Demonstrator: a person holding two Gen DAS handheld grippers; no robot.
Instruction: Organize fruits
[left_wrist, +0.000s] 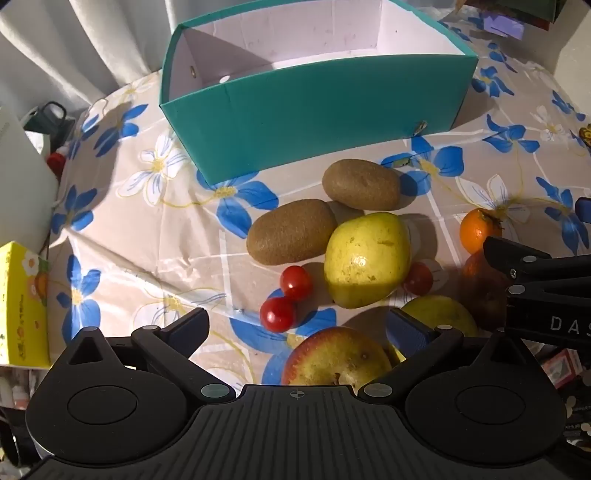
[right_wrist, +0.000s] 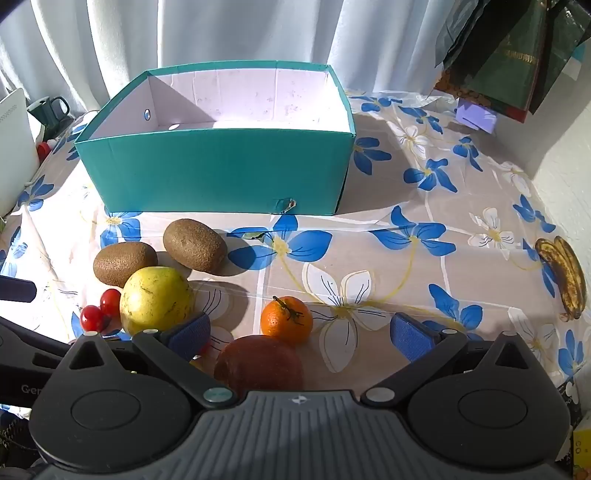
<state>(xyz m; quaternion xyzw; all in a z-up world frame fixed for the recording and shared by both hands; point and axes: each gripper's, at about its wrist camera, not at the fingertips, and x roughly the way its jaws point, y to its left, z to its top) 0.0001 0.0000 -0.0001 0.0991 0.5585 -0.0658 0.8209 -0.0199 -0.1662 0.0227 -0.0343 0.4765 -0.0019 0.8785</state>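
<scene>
I've got both tools tipped down over the table, its cloth (right_wrist: 369, 254) a glossy beige print of blue and white flowers. My left gripper (left_wrist: 297, 325) has its blue-padded jaws spread wide with nothing pinched; a red-and-yellow apple (left_wrist: 332, 358) sits below the gap, two small red cherry tomatoes (left_wrist: 286, 299) touching each other just past it. Beyond them a big yellow-green pear-like fruit (left_wrist: 365, 258) leans against one fuzzy brown kiwi (left_wrist: 291, 230), and a second brown kiwi (left_wrist: 360, 182) lies right behind, close to the open teal cardboard box (left_wrist: 317, 122) with its white inside, standing at the far side of the cloth.

My right gripper (right_wrist: 299, 334) is spread just as wide, holding nothing. A dark red apple (right_wrist: 258, 362) lies low between its jaws, a small orange mandarin (right_wrist: 286, 319) with a stem touching it just beyond. Off to the right edge of that view, well apart from the pile, lies a pair of overripe, brown-spotted bananas (right_wrist: 565, 277). In the left view another yellow-green fruit (left_wrist: 443, 312) peeks out beside the right-hand pad, and a third tomato (left_wrist: 417, 278) tucks behind the big pear-like one. White curtains (right_wrist: 221, 33) hang behind the box.
</scene>
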